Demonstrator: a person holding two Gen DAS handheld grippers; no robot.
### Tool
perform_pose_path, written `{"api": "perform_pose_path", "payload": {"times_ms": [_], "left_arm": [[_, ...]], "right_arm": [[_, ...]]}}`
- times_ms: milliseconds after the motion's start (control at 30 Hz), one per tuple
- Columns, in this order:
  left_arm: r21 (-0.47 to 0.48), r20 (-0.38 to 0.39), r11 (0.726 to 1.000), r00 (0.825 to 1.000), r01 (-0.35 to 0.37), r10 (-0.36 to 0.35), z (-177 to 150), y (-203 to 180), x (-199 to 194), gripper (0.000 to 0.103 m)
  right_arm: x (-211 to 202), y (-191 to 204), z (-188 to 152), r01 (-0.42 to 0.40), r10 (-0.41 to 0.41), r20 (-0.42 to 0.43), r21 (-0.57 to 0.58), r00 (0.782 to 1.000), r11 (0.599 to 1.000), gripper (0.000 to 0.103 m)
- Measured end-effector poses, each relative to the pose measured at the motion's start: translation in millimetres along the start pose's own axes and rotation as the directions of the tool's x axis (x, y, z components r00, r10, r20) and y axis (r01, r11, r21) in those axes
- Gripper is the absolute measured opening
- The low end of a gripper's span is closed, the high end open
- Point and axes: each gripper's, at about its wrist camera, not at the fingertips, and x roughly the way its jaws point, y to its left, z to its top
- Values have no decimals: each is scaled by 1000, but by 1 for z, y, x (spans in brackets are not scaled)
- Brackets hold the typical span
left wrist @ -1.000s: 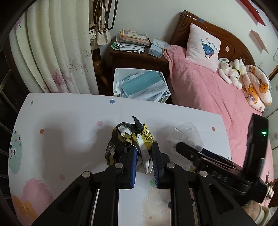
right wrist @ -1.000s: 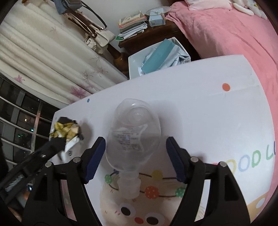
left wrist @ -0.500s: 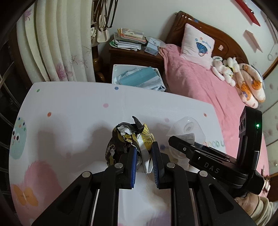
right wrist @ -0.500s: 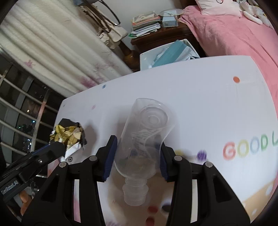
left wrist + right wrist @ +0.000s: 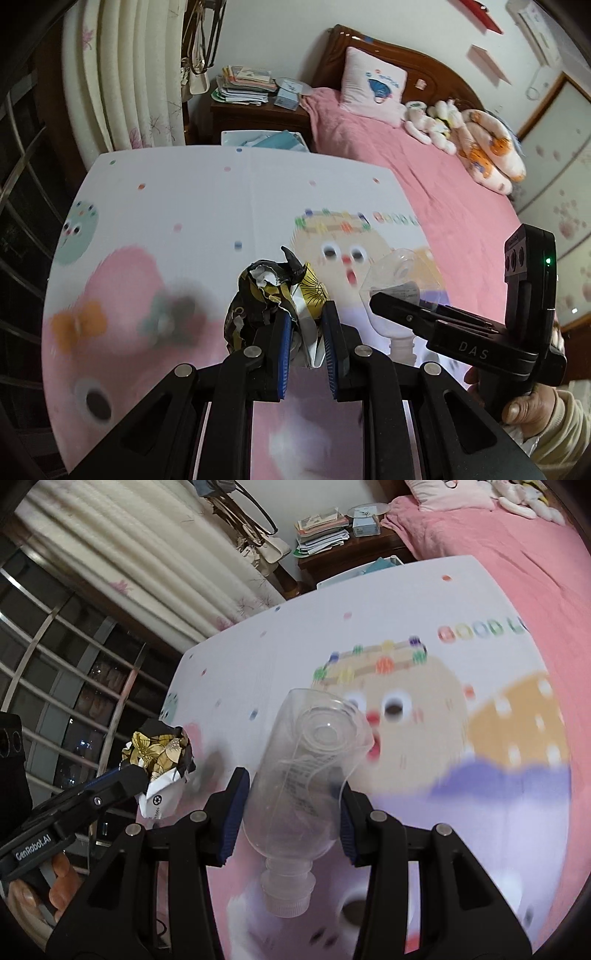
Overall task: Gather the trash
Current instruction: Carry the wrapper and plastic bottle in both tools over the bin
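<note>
My left gripper (image 5: 306, 334) was pinching a crumpled black-and-gold floral wrapper with a white paper underside (image 5: 275, 295), its blue-padded fingers (image 5: 283, 347) pressed against the wad from both sides. The wad stuck out ahead of the fingertips, above the white tabletop printed with pastel cartoon faces and coloured dots (image 5: 207, 199); the blur kept me from telling whether it touched the surface.

My right gripper (image 5: 290, 810) was clamped around a clear, dented plastic bottle with a screw neck (image 5: 306, 775). Its neck pointed back toward my hand and its base pointed away, and the blue pads (image 5: 233, 812) pressed into its sides. In the right wrist view the wrapper sat to the left of the bottle, near it but apart.

In the left wrist view, beyond the far edge of the table stood a white bin holding blue and white papers (image 5: 264, 138). Behind the bin was a dark wooden nightstand stacked with books (image 5: 255, 107), and to the right a bed with a pink blanket (image 5: 424, 173).
</note>
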Motion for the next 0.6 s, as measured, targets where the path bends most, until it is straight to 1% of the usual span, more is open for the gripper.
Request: {"api": "perform_pose_path", "payload": {"times_ms": [33,200,267,300,367,467,600], "left_arm": [[10,1,1000,1000,4,-4,-12,0,-12,15],[86,-3,996,999,38,-38,-91,8,-83,15],[112,-5,992,999,53,-53,-116,16,-105,15],[125,-10,990,998,65,-64,-135,22,-121,15],[141,-17,987,997,82,-81,-157,32,-140,15],[163,-32,981,994,105,-101,-199,51,-169,15],[202,-46,973,993,116,-109,-244,68,-199,15]], "right_arm": [[-8,5,-11,3,-3,2,-3,1000,1000,41],[-51,49,-89,59,-58,25,-36,998,998,41],[-70,68,-127,83,-81,47,-35,996,996,41],[-78,77,-145,92,-90,58,-34,994,995,41],[-90,94,-177,113,-111,76,-35,991,993,41],[-105,117,-226,139,-136,93,-22,986,990,41],[-116,139,-278,169,-166,96,-20,981,985,41]]}}
